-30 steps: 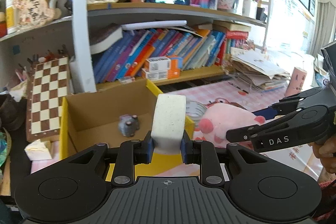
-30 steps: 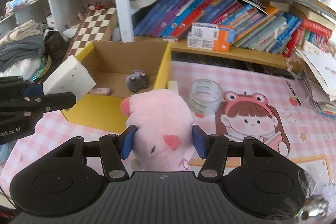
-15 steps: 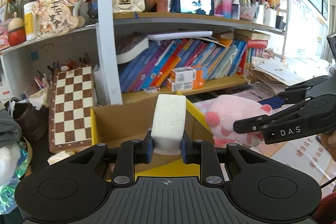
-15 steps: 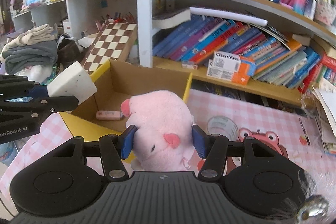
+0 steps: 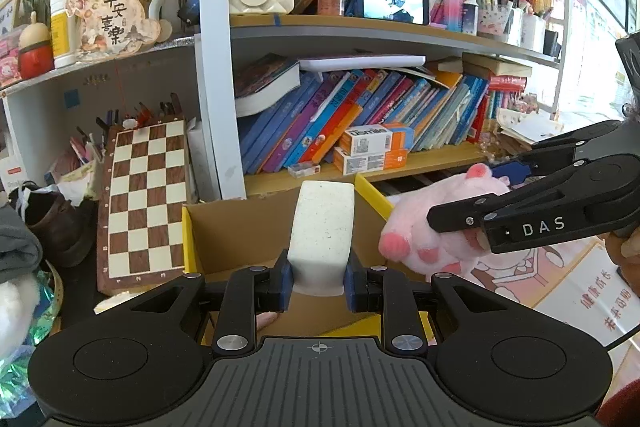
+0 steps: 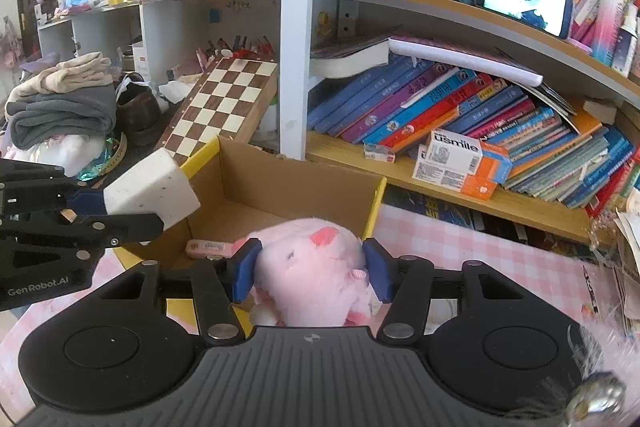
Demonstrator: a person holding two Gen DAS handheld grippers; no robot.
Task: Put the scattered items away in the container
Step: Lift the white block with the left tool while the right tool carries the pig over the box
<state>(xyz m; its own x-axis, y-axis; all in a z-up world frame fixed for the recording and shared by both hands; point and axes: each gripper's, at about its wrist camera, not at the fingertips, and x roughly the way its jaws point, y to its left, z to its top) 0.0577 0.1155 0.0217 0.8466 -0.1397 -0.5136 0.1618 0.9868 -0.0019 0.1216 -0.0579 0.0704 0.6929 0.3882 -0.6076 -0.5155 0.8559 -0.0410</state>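
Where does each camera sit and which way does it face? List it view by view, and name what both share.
Left wrist: sits behind the left tongs, facing the bookshelf over the cardboard box; the tongs clamp a white block, and the right tongs enter from the right.
Right wrist: sits behind the right tongs, which grip a pink plush pig; the left tongs enter from the left.
Shared: box, block, pig, chessboard.

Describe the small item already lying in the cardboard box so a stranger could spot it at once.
Start at the open cardboard box with yellow outer walls, below the bookshelf. On its brown floor, near the front left corner, lies a small flat pink bar. It is the only loose item visible there, unlike the gripped pink plush and white block.
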